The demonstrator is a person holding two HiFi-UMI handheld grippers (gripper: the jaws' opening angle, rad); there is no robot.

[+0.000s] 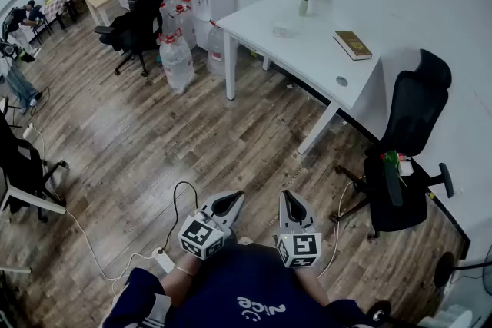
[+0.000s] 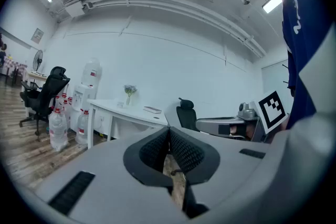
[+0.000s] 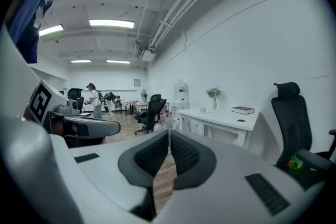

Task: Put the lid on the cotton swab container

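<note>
Clear container [image 1: 283, 31] on table [image 1: 323, 61], probably light and slick, lid likely best pinched by rim; left gripper [image 1: 235, 197], right gripper [image 1: 287, 196] both closed, empty.

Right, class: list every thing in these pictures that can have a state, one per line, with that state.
left tongs: shut, empty
right tongs: shut, empty
book: closed, flat on the white table
vase: upright, holding flowers
small clear container: on the table, lid too small to tell
water jug: upright on the floor
</note>
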